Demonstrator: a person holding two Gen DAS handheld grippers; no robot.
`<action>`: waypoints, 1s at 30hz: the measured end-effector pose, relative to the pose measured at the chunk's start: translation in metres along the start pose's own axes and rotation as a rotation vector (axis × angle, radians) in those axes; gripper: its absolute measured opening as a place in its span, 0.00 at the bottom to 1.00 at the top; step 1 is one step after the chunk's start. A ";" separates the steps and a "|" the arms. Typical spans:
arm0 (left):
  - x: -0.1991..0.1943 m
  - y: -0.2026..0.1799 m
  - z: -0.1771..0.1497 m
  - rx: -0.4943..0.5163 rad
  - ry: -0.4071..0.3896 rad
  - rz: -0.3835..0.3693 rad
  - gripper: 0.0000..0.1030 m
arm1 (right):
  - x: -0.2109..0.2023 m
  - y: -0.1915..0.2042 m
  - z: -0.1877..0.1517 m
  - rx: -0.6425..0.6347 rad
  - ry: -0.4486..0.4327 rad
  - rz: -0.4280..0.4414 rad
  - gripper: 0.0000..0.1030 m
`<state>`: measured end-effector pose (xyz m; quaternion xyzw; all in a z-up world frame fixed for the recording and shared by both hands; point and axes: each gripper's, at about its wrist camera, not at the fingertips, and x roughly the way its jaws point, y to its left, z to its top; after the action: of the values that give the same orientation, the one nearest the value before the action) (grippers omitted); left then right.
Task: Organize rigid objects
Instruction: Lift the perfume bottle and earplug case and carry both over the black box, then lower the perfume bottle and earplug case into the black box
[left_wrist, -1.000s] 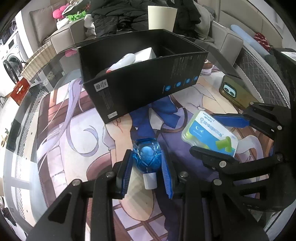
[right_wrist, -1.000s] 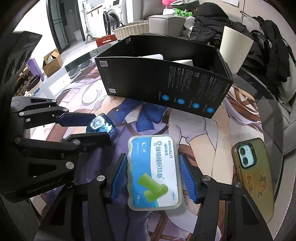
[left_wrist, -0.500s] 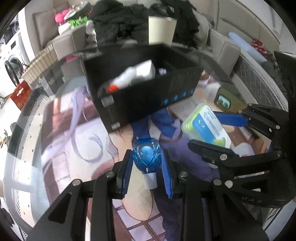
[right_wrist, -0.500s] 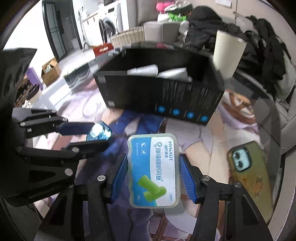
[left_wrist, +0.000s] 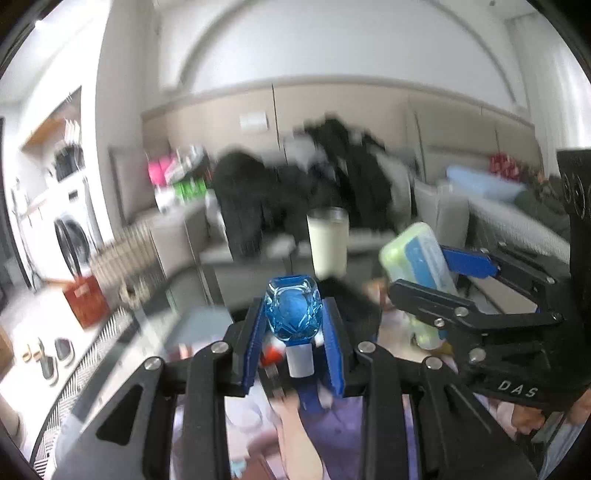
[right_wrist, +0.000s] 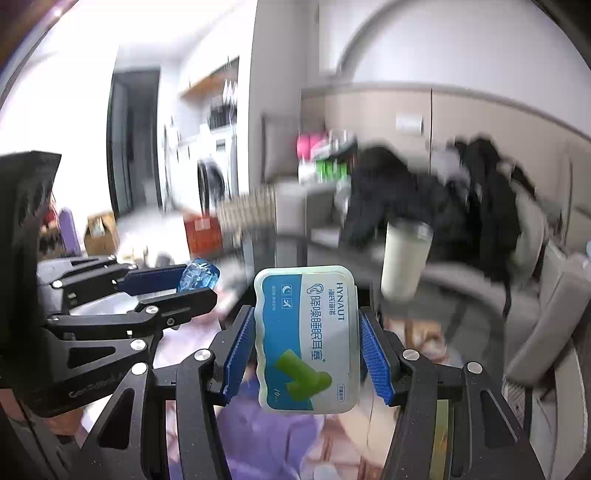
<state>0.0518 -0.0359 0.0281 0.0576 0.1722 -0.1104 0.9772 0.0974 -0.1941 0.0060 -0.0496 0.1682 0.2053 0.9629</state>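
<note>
The left gripper (left_wrist: 294, 341) had its two blue-padded jaws drawn close onto a blue faceted bottle (left_wrist: 293, 313), the glassy body pinched between the pads and its white cap (left_wrist: 300, 361) pointing back into the throat of the jaws. In the right wrist view that same bottle showed as a blue glint (right_wrist: 198, 278) at the tip of the left gripper, off to the left of the right jaws.

The right gripper (right_wrist: 307, 350) stood a good deal wider, its jaws closed against the two long edges of an earplug case (right_wrist: 307, 338), which sat upright between the pads with its blue and white label facing the camera. From the left wrist view the case (left_wrist: 417, 258) rose to the right of the left jaws, held clear of the purple printed mat (left_wrist: 332, 435) below.

Ahead of both pairs of jaws, blurred, stood a cream cup (left_wrist: 328, 242), and beyond it a heap of dark clothes (left_wrist: 306, 192) on a sofa. The black box could not be made out
</note>
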 end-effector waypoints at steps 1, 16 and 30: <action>-0.012 0.002 0.004 0.000 -0.061 0.013 0.28 | -0.011 0.001 0.004 0.001 -0.056 -0.007 0.55; -0.021 0.015 0.013 -0.022 -0.134 0.027 0.28 | -0.034 0.014 0.022 -0.017 -0.149 -0.006 0.54; 0.017 0.030 0.041 -0.119 -0.157 0.056 0.28 | 0.014 0.003 0.052 0.034 -0.169 -0.048 0.54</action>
<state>0.0878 -0.0164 0.0632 -0.0045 0.0994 -0.0770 0.9921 0.1246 -0.1774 0.0501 -0.0199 0.0885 0.1826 0.9790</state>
